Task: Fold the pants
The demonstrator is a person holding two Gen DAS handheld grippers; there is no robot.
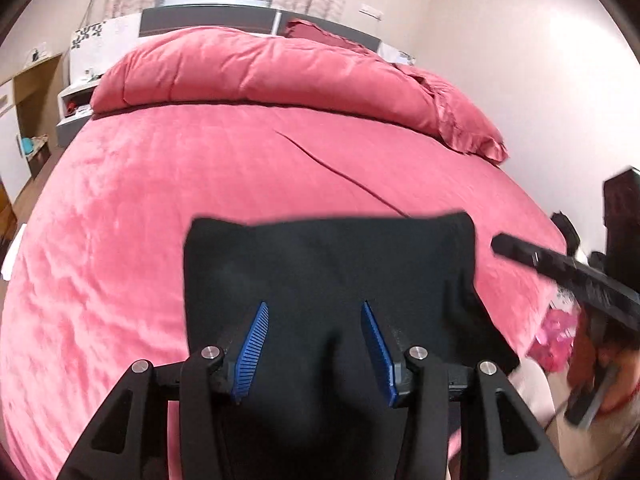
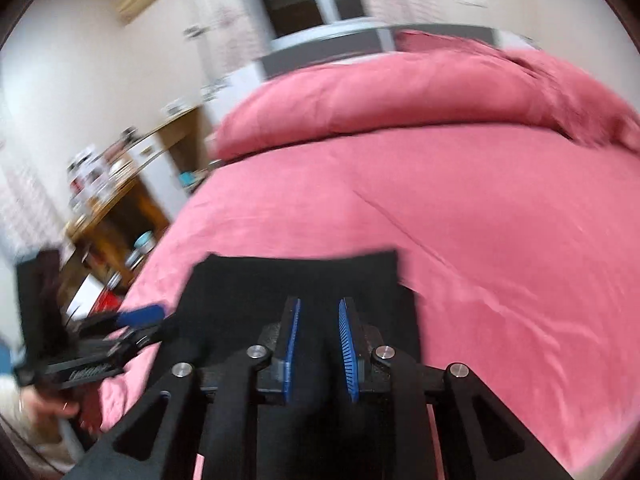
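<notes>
The black pants [image 1: 328,264] lie folded into a flat rectangle on the pink bed [image 1: 160,200], near its front edge. My left gripper [image 1: 314,308] hovers over the pants with its blue-padded jaws wide apart and nothing between them. My right gripper [image 2: 319,308] is over the same pants [image 2: 296,276], its blue pads a narrow gap apart with nothing gripped. The right gripper also shows at the right in the left wrist view [image 1: 560,272]. The left gripper shows at the left in the right wrist view [image 2: 132,320]. The right wrist view is motion-blurred.
A rolled pink duvet [image 1: 260,72] lies across the far end of the bed below the headboard [image 1: 208,22]. Wooden shelves and a desk with clutter [image 2: 112,200] stand left of the bed. A wall [image 1: 520,60] runs along the right side.
</notes>
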